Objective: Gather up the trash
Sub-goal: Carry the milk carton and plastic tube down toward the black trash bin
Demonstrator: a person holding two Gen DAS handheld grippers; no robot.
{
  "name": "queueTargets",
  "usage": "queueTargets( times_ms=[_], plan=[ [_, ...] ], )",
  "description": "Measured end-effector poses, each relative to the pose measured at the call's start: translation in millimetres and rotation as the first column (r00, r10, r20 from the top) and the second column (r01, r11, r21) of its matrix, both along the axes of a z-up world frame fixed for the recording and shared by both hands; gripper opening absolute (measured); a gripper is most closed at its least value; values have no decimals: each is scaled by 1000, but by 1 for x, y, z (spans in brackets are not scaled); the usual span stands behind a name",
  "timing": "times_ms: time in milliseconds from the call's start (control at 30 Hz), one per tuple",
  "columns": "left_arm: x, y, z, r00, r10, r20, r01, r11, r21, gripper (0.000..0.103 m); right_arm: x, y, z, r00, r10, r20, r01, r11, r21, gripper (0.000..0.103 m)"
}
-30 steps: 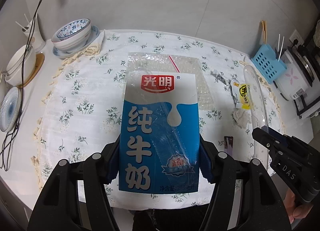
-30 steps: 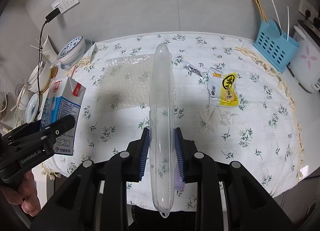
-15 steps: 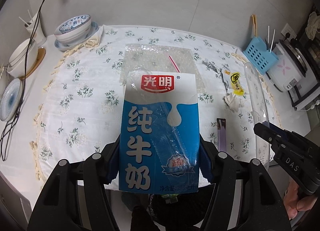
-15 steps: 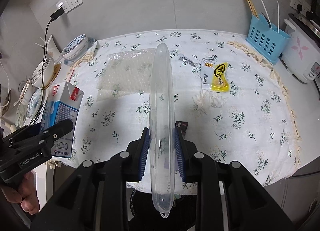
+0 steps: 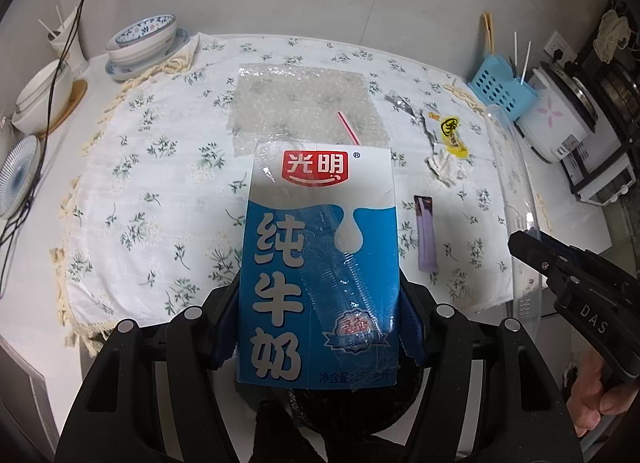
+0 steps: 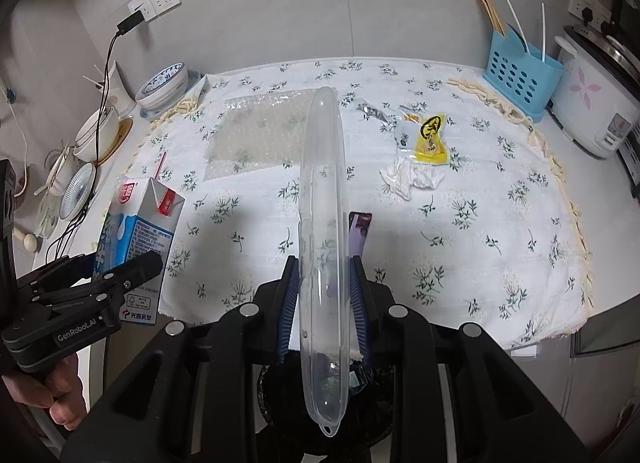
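The left gripper (image 5: 320, 315) is clamped on a blue-and-white milk carton (image 5: 320, 263), its blue pads pressed flat against the carton's two narrow sides so the box stands upright with the printed face toward the camera and a red-striped straw (image 5: 348, 127) poking from the top. The right gripper (image 6: 323, 299) is closed narrowly on a clear plastic lid (image 6: 323, 223), held on edge so the thin rim sits between the pads and the long body rises in front of the lens. Both pieces hang off the near edge of the table, above a black trash bag (image 6: 360, 383) whose dark mouth shows just beneath the fingers in each view; the carton's base and the lid's lower tip appear to sit over that opening, a position that suggests a drop is the step in hand.

Beyond the tools, a floral tablecloth (image 6: 480, 223) carries what looks to be left to gather: a sheet of bubble wrap (image 6: 260, 131), a yellow snack wrapper (image 6: 430, 135), a crumpled tissue (image 6: 412, 179), a small foil scrap (image 6: 372, 111) and a purple wrapper (image 5: 425, 235) near the front edge. Stacked bowls (image 5: 140, 41) sit at the table's far left corner, a blue utensil basket (image 6: 520, 75) and a rice cooker (image 6: 596, 103) to the right.
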State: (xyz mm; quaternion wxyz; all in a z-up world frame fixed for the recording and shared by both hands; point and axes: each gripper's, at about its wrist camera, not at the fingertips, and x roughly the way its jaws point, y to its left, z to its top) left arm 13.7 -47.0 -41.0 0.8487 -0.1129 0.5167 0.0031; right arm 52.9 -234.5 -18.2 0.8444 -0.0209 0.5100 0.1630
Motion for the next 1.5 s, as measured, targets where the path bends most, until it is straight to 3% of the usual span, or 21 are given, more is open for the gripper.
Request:
queueTargets(
  times_ms=[1100, 1500],
  plan=[
    [-88, -35, -40, 998, -42, -48, 40, 999, -25, 62, -91, -42, -36, 998, 42, -57, -41, 999, 4, 24],
    [-114, -44, -81, 993, -64, -98, 59, 997, -54, 62, -124, -56, -79, 986, 59, -156, -60, 998, 2, 24]
  ],
)
